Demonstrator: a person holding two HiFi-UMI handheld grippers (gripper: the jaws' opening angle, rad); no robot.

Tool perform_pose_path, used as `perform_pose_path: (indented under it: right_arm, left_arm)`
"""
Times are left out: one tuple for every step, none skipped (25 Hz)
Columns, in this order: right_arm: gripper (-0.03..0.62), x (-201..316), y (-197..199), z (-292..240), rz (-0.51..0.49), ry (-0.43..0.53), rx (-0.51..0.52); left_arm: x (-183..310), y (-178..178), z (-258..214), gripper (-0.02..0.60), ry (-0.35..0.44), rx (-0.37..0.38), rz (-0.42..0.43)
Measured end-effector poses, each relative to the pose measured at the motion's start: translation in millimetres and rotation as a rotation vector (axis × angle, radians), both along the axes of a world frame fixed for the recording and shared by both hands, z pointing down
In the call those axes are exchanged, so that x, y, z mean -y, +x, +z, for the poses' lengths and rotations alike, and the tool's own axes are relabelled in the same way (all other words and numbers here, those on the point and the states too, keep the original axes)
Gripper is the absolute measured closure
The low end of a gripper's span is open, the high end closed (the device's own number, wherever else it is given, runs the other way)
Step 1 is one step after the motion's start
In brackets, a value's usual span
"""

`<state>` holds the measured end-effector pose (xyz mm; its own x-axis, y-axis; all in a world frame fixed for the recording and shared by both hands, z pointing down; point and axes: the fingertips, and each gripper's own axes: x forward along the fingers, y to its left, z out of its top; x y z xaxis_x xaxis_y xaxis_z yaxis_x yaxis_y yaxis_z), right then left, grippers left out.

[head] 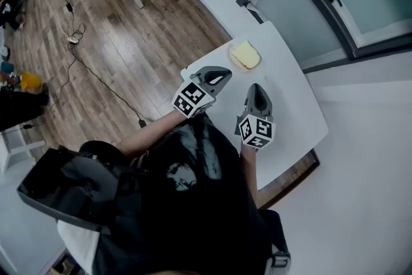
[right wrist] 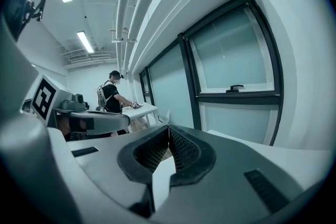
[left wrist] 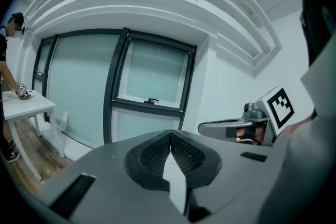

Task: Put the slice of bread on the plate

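While hovering side by side over the near half of the table (head: 302,106) | left gripper (head: 224,76): pinched together, empty | right gripper (head: 256,90): likewise closed on nothing, probably idling clear of the food | slice of bread (head: 245,55): far end, well apart from both; plate beneath not made out.

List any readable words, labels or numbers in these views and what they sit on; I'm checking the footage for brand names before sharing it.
No readable text in any view.
The marker cubes on the left gripper and right gripper: black-and-white square patterns only, no letters or numbers.
The shirt print on the person's dark top: a pale graphic, too blurred to read.
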<state>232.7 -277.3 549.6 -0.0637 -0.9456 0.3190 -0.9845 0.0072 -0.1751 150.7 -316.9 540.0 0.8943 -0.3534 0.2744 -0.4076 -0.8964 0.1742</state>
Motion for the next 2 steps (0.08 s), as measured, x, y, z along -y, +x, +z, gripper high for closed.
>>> perform_pose_path:
  right_arm:
    - [0.582,-1.2,-1.0,0.7,-0.003,0.0,-0.001]
    - [0.582,-2.5,-2.0,1.4,-0.006,0.0,-0.002]
  left_arm:
    - [-1.6,-0.5,1.2,0.575,-0.003,0.0,-0.001]
    - [-3.2,-0.9,2.4,0.575,-0.006,0.0,-0.002]
